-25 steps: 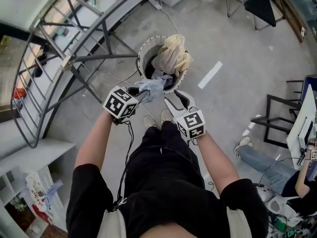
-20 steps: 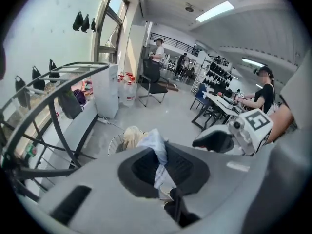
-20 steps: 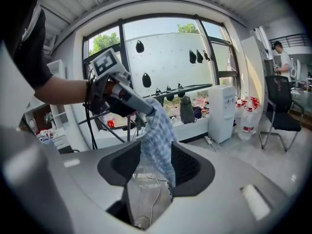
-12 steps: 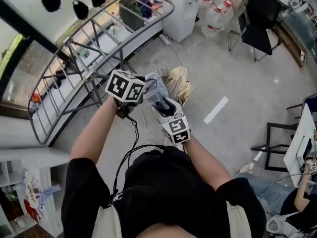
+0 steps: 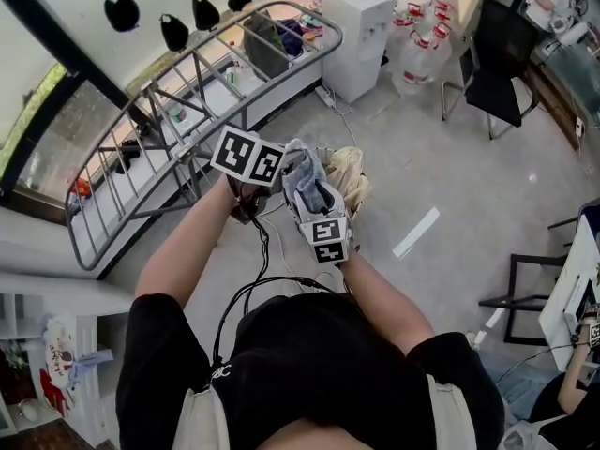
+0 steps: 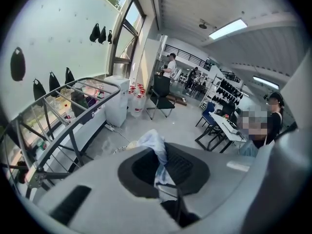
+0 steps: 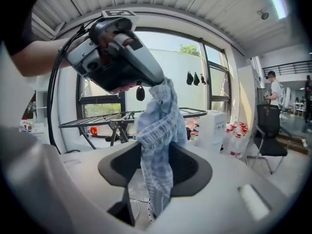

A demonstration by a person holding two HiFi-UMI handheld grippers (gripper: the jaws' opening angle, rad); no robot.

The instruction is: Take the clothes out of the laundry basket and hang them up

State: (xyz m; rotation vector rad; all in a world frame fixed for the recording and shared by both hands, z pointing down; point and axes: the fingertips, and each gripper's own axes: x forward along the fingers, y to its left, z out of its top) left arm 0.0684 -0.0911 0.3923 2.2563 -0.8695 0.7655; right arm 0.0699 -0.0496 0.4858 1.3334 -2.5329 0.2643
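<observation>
My left gripper [image 5: 284, 169] is shut on a light blue garment [image 5: 302, 180] and holds it up above the laundry basket [image 5: 330, 154], where beige clothes [image 5: 348, 173] lie. In the left gripper view the garment [image 6: 156, 149] is pinched between the jaws. It hangs down from the left gripper [image 7: 117, 57] in the right gripper view. My right gripper [image 5: 317, 198] is just below; its jaws are closing with the garment [image 7: 158, 145] hanging between them, a gap showing on each side. The metal drying rack [image 5: 178, 111] stands to the left.
A white water dispenser [image 5: 362, 34] and water bottles [image 5: 419, 59] stand behind the rack's far end. A black chair [image 5: 497, 64] is at the upper right. A table frame [image 5: 525, 298] and a seated person [image 5: 572, 382] are at the right. A white shelf [image 5: 47, 345] sits lower left.
Both grippers have risen from the basket's rim with the blue garment. The right gripper has come in under the left, and the garment now hangs between its jaws.
</observation>
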